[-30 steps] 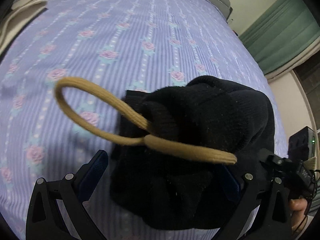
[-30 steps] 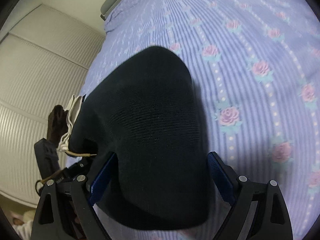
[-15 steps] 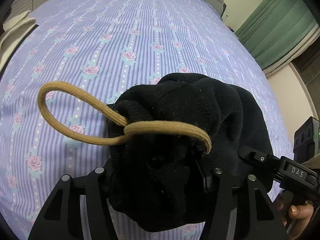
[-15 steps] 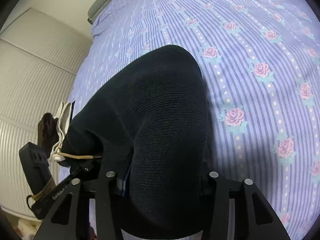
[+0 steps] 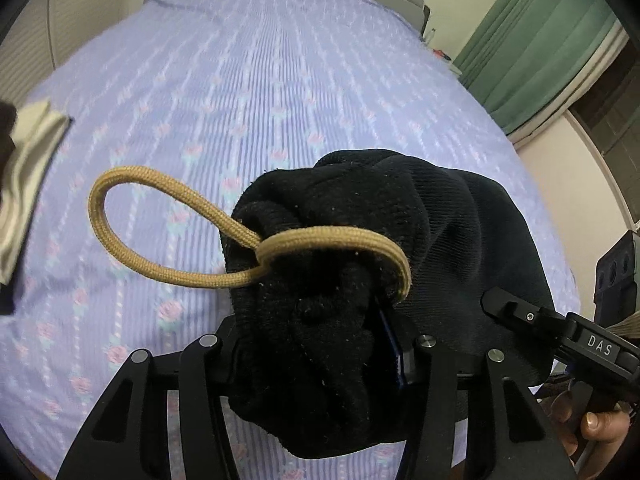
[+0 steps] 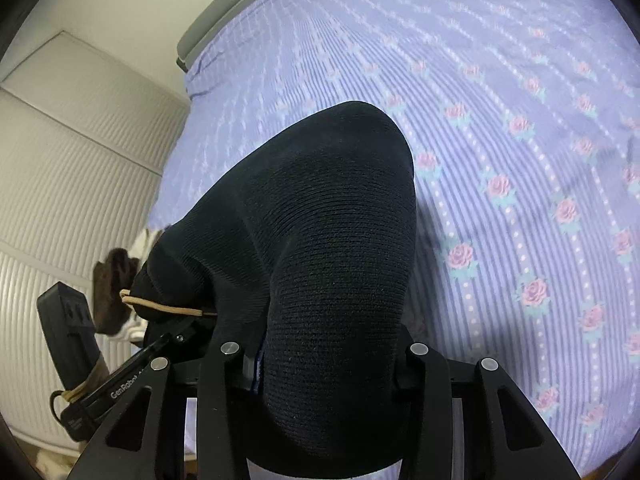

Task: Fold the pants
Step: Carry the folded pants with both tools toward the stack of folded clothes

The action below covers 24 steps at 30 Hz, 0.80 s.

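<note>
The black knit pants [image 5: 400, 240] hang bunched above the bed, held at both ends. My left gripper [image 5: 316, 356] is shut on the waistband end, where a tan drawstring [image 5: 160, 240] loops out to the left. My right gripper [image 6: 328, 356] is shut on the other end of the pants [image 6: 328, 240], which drape forward over its fingers and hide the pads. The right gripper's body [image 5: 560, 336] shows at the right of the left wrist view. The left gripper's body [image 6: 120, 384] shows at the lower left of the right wrist view.
The bed has a purple striped sheet with pink roses [image 5: 240, 80] [image 6: 520, 160]. A folded cream and dark cloth pile [image 5: 24, 168] lies at the bed's left edge. White ribbed wardrobe doors [image 6: 60, 180] stand on the left, green curtains [image 5: 540, 40] on the right.
Both grippers closed on the pants a second ago and have lifted them off the sheet. The views now tilt up to show more of the bed and headboard.
</note>
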Each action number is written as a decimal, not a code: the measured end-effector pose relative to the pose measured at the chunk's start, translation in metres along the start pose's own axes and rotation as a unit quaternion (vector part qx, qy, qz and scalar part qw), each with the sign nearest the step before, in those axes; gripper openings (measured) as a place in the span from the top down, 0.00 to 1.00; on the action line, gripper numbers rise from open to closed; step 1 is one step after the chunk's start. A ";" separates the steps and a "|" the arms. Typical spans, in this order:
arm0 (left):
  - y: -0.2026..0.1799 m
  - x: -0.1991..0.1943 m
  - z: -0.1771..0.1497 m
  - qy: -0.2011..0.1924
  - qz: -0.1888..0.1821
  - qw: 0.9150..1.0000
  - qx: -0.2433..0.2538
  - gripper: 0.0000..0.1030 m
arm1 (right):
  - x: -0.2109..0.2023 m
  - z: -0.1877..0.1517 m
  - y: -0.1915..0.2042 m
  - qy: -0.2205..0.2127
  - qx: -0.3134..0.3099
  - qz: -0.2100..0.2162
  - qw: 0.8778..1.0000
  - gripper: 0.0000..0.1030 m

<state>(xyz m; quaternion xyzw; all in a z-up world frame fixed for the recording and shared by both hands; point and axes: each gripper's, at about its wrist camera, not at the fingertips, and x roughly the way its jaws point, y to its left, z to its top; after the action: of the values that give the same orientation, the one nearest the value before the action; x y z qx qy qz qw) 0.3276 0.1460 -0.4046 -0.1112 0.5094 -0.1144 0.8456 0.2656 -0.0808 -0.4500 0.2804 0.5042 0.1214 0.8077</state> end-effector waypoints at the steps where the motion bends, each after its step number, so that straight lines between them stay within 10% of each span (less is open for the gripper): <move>1: -0.001 -0.008 0.003 -0.005 0.002 1.000 0.000 0.50 | -0.004 0.003 0.006 -0.002 -0.002 0.003 1.000 0.59; 12: 0.011 -0.148 0.049 -0.070 0.062 0.995 -0.024 0.50 | -0.060 0.044 0.109 -0.014 -0.062 0.084 0.994 0.59; 24: 0.189 -0.295 0.093 -0.119 0.100 0.987 -0.034 0.50 | -0.019 0.029 0.315 -0.025 -0.118 0.143 0.982 0.59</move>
<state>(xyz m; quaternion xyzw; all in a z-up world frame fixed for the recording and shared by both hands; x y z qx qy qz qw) 0.2915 0.4227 -0.1734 -0.1015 0.4176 0.0019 0.9030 0.3098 0.1564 -0.2451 0.2549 0.4209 0.2872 0.8219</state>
